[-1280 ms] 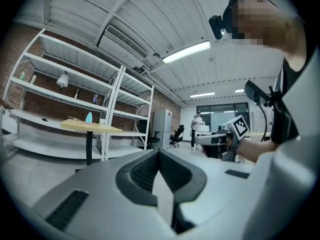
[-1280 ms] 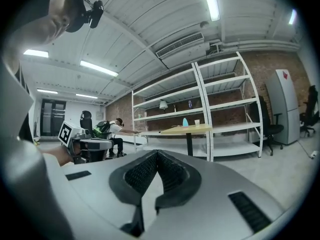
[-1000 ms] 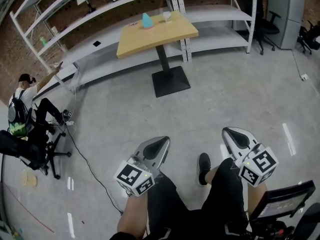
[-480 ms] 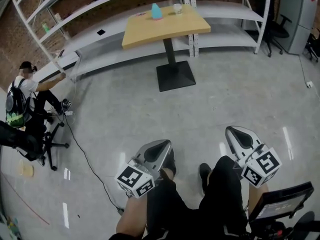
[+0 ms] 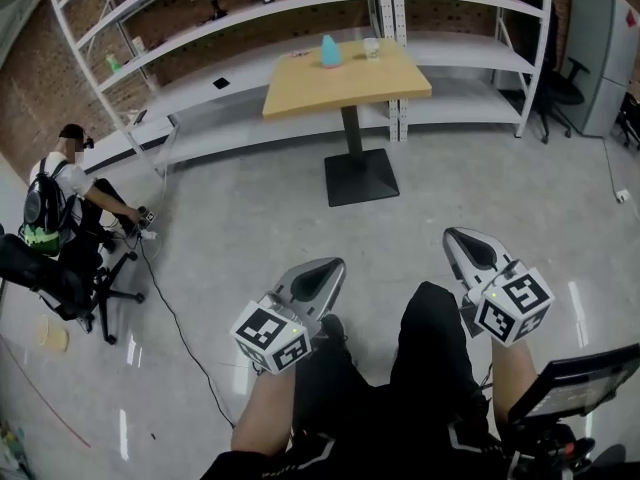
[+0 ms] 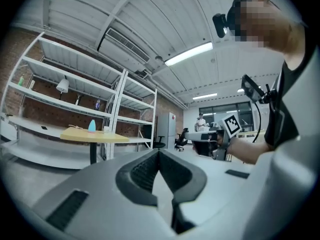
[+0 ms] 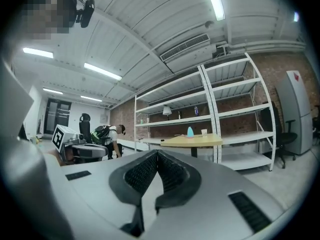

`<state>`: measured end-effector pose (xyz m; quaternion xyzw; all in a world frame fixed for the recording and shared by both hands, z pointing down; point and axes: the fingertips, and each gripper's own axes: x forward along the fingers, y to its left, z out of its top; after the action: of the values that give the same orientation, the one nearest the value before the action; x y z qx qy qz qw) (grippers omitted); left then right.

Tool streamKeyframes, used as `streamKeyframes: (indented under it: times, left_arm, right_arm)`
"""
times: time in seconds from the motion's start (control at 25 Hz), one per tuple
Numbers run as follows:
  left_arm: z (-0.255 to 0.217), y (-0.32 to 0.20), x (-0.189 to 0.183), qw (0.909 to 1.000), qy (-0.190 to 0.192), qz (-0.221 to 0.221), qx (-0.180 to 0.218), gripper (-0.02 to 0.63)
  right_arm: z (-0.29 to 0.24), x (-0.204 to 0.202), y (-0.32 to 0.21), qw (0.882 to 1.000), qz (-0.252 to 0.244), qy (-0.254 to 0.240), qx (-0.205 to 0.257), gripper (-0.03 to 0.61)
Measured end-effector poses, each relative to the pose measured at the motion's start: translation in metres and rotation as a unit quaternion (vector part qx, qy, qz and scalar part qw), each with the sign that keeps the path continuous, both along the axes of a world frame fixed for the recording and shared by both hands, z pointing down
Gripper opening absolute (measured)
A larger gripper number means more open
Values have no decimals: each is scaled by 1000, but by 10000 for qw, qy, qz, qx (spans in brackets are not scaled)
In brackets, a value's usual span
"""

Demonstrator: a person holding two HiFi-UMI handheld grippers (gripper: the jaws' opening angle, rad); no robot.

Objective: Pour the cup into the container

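Wood-topped bench (image 5: 345, 78) stands well ahead across the bare floor (image 5: 230, 218). It carries the small pale cup (image 5: 371, 47) near its far edge, with a blue container (image 5: 329, 51) near it, and both are out of reach. The left hand-held gripper (image 5: 322, 276) and the right hand-held gripper (image 5: 468, 246) are carried low over the person's thighs, each with its jaws together and nothing between them, evidently because no grasp is called for until the bench is reached.
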<state>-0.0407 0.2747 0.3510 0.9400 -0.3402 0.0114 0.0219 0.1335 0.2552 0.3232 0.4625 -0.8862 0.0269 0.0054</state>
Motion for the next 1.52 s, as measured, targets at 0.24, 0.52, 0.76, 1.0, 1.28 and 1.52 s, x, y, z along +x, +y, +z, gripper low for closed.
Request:
streamKeyframes:
  times: [0.24,0.52,0.76,1.0,1.28,1.52]
  left_arm:
    - [-18,-52,7,9999,15,-27,107,0]
    - [-17,-130,38,9999,-50,71,61,0]
    - [-7,-200,30,10000,-72,40,-56,0]
    - [-11,-283,12,10000,-48,-4,27,0]
    - [-39,-386,11,9997,39,-2,239,0]
    - [-44,-488,11,9998,100,-82,177,0]
  right_arm:
    - [-14,10,-51,9999,7,23,161,0]
    - [-13,34,-139,10000,42,-44,46,0]
    - [-16,23,-217,10000,-16,4,37,0]
    - [-15,1,-296,9999,-109,76,94,0]
    - [-30,5,-397,9998,-17,-69,184,2]
    - [-25,18,-491,9997,118,-163,126,3]
